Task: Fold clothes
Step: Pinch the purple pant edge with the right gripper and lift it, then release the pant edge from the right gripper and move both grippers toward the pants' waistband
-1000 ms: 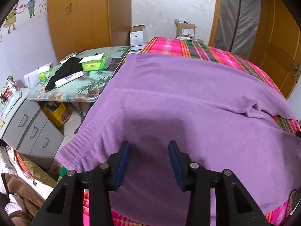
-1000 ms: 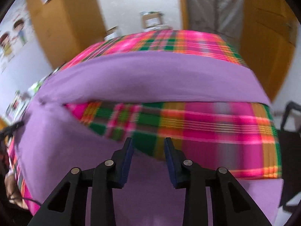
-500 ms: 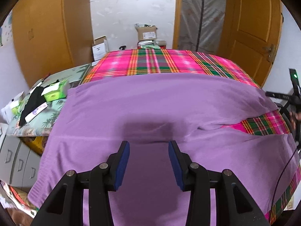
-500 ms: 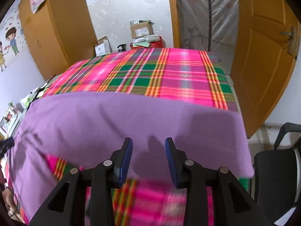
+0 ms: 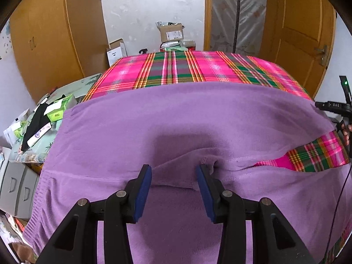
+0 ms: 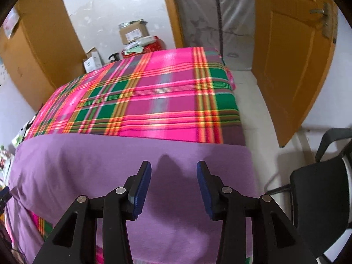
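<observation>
A large purple garment (image 5: 176, 121) lies spread over a bed with a pink and green plaid cover (image 5: 187, 68). In the left wrist view my left gripper (image 5: 173, 171) hovers open above the garment, just before a wrinkled seam where a strip of plaid shows at the right. Nothing sits between its blue pads. In the right wrist view my right gripper (image 6: 173, 169) hangs over the garment (image 6: 132, 165) near the bed's right side. Its jaws are opening and hold nothing. The plaid cover (image 6: 143, 99) fills the far half of that view.
A cluttered side table (image 5: 44, 121) with green boxes and grey drawers (image 5: 17, 187) stands left of the bed. Cardboard boxes (image 5: 171, 33) sit at the far wall. A black chair (image 6: 321, 182) stands right of the bed, beside an orange door (image 6: 292, 55).
Both grippers swept across the bed, so the views now face the far wall. The right jaws spread wider. The left jaws kept their gap and now sit by the wrinkled seam.
</observation>
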Available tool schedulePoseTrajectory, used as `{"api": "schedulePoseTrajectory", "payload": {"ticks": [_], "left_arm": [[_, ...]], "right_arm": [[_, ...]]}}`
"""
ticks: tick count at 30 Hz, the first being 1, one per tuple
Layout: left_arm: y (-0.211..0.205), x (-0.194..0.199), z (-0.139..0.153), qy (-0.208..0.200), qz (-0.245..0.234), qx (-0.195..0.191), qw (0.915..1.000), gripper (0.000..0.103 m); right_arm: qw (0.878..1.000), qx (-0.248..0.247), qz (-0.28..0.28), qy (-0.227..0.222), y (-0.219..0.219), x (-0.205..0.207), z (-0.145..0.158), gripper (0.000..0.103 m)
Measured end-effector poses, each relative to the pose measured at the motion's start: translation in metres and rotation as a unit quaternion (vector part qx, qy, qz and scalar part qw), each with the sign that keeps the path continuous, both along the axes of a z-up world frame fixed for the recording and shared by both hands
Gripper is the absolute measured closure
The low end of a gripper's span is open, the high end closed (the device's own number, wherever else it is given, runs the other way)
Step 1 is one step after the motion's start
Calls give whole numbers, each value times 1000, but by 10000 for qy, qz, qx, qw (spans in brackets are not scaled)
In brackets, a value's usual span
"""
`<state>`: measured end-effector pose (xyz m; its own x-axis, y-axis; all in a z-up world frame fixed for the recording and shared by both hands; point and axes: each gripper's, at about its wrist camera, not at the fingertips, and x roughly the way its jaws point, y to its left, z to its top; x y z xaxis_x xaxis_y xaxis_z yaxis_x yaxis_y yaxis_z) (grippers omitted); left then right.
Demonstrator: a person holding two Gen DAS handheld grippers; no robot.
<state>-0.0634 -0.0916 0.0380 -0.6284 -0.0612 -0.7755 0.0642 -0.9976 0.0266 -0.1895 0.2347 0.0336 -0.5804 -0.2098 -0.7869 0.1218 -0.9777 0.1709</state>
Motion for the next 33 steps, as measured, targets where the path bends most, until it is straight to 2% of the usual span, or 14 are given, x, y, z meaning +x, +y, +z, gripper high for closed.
{"api": "schedulePoseTrajectory", "payload": {"ticks": [6, 12, 16, 18, 23, 25, 27, 33], "left_arm": [[1, -5, -11, -86, -31, 32, 10000, 59], [-1, -4, -16, -74, -24, 83, 9999, 56], [-4, -2, -17, -38, -19, 126, 9999, 55], [-4, -1, -18, -31, -17, 150, 9999, 55], [-5, 1, -15, -40, -59, 161, 9998, 55], [-6, 3, -13, -52, -93, 173, 9998, 55], [-7, 5, -11, -55, -119, 191, 9997, 55], [-19, 11, 4, 34, -172, 158, 9997, 55]], "right_arm": [[9998, 43, -198, 26, 14, -14, -6, 58], [9994, -121, -336, -3, 29, -26, -8, 58], [9981, 21, -565, 228, 37, -27, 3, 58], [9973, -113, -677, 250, 45, -27, 2, 57], [9977, -130, -609, -257, 50, -34, -19, 57], [9977, -120, -633, -223, 53, -33, -17, 68], [9979, -38, -622, -192, 55, -34, -14, 95], [9982, 279, -523, -75, 52, -37, -5, 99]]}}
